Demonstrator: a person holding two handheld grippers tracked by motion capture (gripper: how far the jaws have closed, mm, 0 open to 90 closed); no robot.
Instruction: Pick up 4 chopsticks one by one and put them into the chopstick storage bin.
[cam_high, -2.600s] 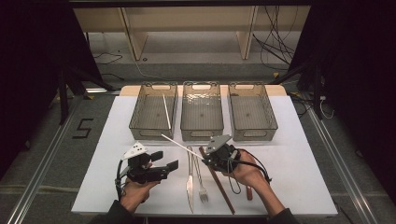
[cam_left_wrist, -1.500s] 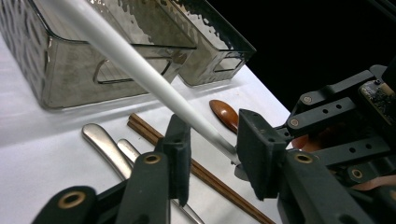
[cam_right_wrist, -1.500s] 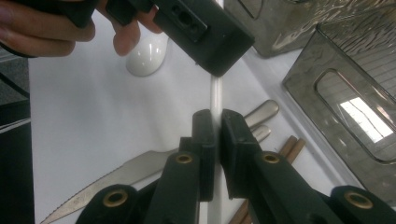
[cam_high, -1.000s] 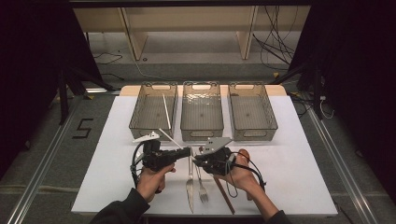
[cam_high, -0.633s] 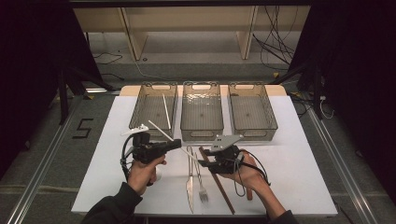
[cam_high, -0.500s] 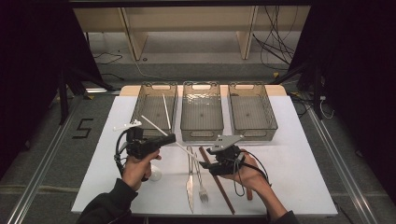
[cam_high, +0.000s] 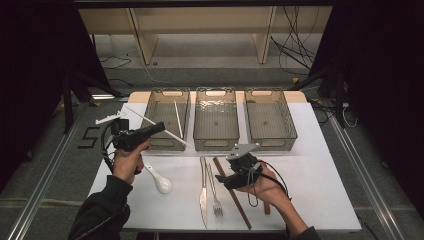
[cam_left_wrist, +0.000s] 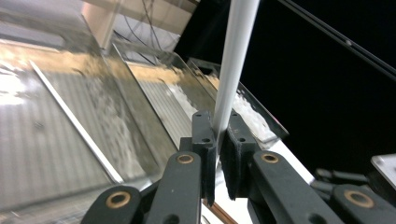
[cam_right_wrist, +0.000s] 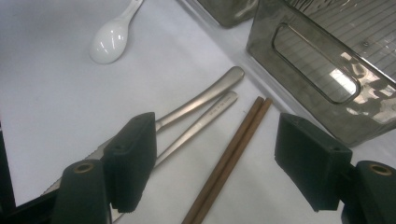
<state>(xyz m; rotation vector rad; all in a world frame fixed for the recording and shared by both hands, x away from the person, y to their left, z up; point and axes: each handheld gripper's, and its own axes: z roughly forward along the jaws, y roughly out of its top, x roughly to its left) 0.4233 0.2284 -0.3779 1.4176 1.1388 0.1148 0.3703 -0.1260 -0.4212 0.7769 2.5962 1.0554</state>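
White chopstick (cam_left_wrist: 232, 70) clamped in left gripper (cam_left_wrist: 217, 140), over leftmost bin (cam_high: 166, 120)

White table top, cutlery and three bins.
The table (cam_high: 310, 170) carries three clear bins (cam_high: 216, 120) in a row along its far side. On the near half lie a white spoon (cam_high: 159, 181), a knife (cam_high: 203, 186) and a fork (cam_high: 214, 192) side by side, and brown chopsticks (cam_high: 234, 194) just beside them.

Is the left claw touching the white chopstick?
Touching. The left gripper view shows the left claw shut, its pads pressed on both sides of the white chopstick.
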